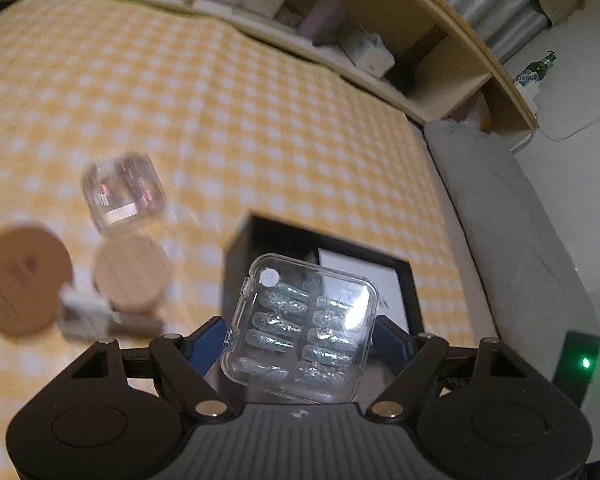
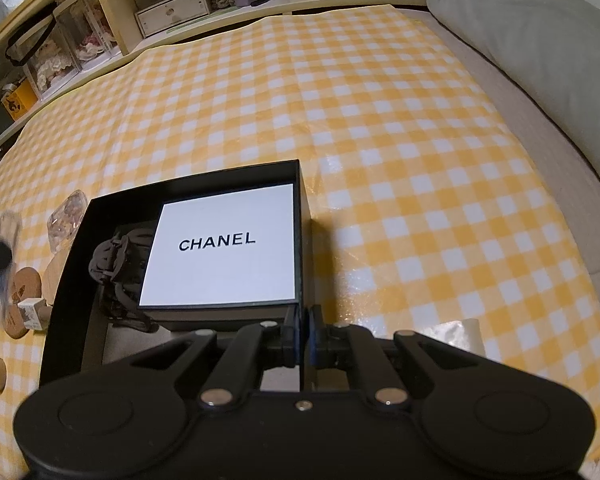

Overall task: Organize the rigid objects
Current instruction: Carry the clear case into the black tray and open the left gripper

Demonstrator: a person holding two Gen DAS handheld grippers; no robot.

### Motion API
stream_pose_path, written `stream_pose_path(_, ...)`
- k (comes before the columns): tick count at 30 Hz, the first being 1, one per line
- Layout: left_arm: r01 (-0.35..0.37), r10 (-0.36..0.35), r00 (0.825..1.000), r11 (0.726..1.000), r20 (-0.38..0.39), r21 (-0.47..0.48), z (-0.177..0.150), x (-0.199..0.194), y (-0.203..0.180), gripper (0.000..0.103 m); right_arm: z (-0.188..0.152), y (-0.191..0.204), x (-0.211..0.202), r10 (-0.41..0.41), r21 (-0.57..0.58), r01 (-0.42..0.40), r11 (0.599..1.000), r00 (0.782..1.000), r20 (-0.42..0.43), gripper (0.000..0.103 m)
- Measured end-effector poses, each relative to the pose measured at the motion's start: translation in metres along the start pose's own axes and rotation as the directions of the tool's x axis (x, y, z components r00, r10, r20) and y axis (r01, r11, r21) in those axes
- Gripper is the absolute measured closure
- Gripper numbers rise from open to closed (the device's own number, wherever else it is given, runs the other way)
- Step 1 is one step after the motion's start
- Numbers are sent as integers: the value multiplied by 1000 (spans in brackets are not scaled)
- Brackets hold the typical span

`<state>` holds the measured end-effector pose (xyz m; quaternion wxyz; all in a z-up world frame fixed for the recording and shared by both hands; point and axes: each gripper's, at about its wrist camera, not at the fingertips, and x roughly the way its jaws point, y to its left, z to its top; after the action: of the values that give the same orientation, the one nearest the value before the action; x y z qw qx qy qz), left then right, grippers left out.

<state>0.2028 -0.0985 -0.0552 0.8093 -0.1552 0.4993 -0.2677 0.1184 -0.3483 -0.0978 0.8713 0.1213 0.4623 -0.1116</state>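
**Clear case in my left gripper, box wall in my right**

My left gripper is clamped on a clear plastic case, its blue fingers pressing the case's two sides. The case holds two rows of pale, glittery press-on nails and is tilted, raised above the near-left part of the black box. Left of the box, on the yellow checked cloth, lie a second clear case, blurred, a round wooden lid and a brown round coaster.

My right gripper is closed together on the near-right wall of the black box, one finger inside and one outside. Inside the box, a white Chanel box fills the far-right part, and a dark hair claw lies just left of it, touching its side. A grey pillow rests at the far right, well apart from the box. Wooden shelves run along the far edge of the cloth.
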Motion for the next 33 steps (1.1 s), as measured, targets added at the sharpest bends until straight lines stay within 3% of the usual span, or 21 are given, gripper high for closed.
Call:
stream_pose_path(5, -8, 7, 999, 999, -37, -34, -18, 16, -8, 23, 0, 0, 0, -1, -1, 1, 1000, 1000, 0, 98)
stream_pose_path(18, -87, 85, 996, 995, -35, -52, -30, 31, -19, 21, 0, 0, 0, -2, -3, 2, 1000, 1000, 1, 98)
stream_pose_path(22, -84, 79, 995, 994, -60, -73, -29, 31, -20, 15, 0, 1, 1, -1, -4, 1, 1000, 1000, 2, 98)
stream_pose_path(33, -89, 84, 993, 994, -83, -61, -27, 26, -25, 15, 1, 0, 1, 0, -12, 0, 1000, 1000, 2, 98)
